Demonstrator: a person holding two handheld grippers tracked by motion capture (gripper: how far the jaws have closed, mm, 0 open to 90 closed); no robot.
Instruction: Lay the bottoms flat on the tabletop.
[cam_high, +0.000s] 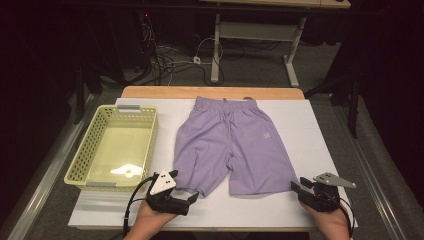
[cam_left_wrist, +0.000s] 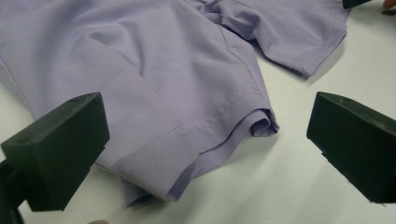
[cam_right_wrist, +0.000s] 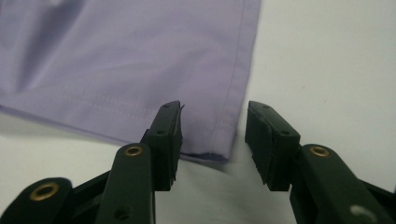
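Nearest us at 6 o'clock, our left tool (cam_high: 193, 198): jaws wide apart, straddling folded hem of left leg, nothing gripped. Right tool (cam_right_wrist: 213, 140) at 5 o'clock: jaws apart at outer hem corner of right leg, unclamped.

Lilac shorts (cam_high: 231, 145) lie flat mid-tabletop (cam_high: 315, 130), waistband at 12 o'clock. We judge cloth light, soft, limp, likely to sag and slip; pinch hems at stitched corners, where fabric is doubled.

Yellow perforated basket (cam_high: 80, 165) at 9 o'clock, beside shorts, holds nothing.
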